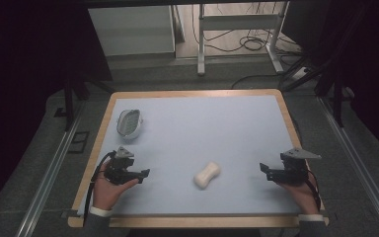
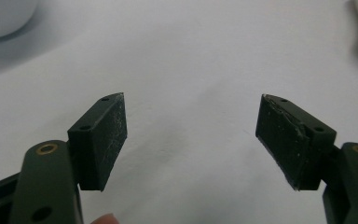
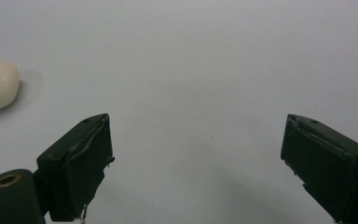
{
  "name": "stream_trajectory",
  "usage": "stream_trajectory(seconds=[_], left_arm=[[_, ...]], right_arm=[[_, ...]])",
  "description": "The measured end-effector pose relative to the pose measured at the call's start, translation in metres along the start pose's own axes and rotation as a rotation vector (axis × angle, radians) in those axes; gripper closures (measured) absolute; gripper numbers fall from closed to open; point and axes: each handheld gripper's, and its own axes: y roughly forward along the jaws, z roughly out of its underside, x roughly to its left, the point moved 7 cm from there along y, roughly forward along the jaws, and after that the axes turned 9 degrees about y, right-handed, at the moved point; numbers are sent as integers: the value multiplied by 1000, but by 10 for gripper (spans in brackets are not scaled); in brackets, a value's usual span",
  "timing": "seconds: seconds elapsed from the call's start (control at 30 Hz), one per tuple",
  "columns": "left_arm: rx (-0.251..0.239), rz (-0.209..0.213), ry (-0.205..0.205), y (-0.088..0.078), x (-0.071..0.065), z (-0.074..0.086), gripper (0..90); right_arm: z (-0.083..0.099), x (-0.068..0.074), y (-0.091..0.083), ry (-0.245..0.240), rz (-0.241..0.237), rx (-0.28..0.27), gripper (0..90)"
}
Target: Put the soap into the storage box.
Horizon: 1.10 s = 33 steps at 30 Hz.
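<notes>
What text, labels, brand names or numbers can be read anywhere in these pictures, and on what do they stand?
None can be read.
Soap bar: plain, no stamp visible.
Soap dish: no marking visible at this size.
Left gripper and right gripper: black, no lettering seen.
Table mat: plain.

One table (image 1: 237, 106); one cream, peanut-shaped bar (image 1: 207, 175); one white oval dish (image 1: 129, 123); two hand-held grippers, left gripper (image 1: 143, 173) and right gripper (image 1: 263, 168).

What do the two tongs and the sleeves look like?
Both left tongs and right tongs are black, each topped by a grey three-cornered plate, with a black cable trailing back. Their flat pads look scuffed. Sleeves are dark with white cuffs.
</notes>
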Motion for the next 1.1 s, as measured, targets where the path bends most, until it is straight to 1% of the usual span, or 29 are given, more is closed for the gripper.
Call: stream_trajectory(seconds=[0.07, 0.17, 0.27, 0.3, 0.43, 0.47, 0.5, 0.57, 0.63, 0.67, 0.8, 0.83, 0.97, 1.03, 1.07, 1.1], left_arm=[[7, 5, 2, -2, 0, 0, 249], [9, 9, -6, -4, 1, -1, 248], [20, 18, -7, -6, 3, -2, 247], [23, 26, -5, -6, 3, -3, 247], [25, 33, -4, -8, 4, -7, 247], [26, 41, 3, -10, 3, -10, 247], [26, 41, 3, -10, 3, -10, 248], [29, 48, 17, -12, -1, -14, 248], [30, 56, 28, -13, -3, -18, 248], [29, 61, 36, -14, -6, -23, 248], [25, 69, 46, -15, -9, -29, 247], [20, 72, 51, -14, -10, -33, 246], [23, 78, 72, -11, -16, -40, 245], [24, 80, 76, -10, -18, -42, 244], [27, 83, 88, -8, -21, -47, 244], [27, 83, 88, -8, -21, -47, 243]], right_arm=[[0, 0, -3, 5, -5, -11, 86], [0, -1, -4, 5, 5, -14, 86], [0, -3, -4, 9, 15, -16, 87], [0, -2, -3, 9, 14, -13, 87], [3, 0, 1, -3, 13, 5, 87], [5, 1, 1, -6, 10, 11, 87], [5, 1, 1, -6, 10, 11, 87], [5, 2, 0, -9, 8, 12, 87], [4, 2, -1, -6, 5, 1, 87], [4, 3, -2, -5, 6, 1, 87], [4, 3, -2, -5, 8, 2, 87], [4, 3, -2, -7, 11, 4, 87], [4, 2, -1, -7, 15, 1, 87], [4, 1, -1, -11, 20, 3, 87], [4, 1, -1, -11, 21, 3, 87], [4, 1, -1, -11, 21, 3, 87]])
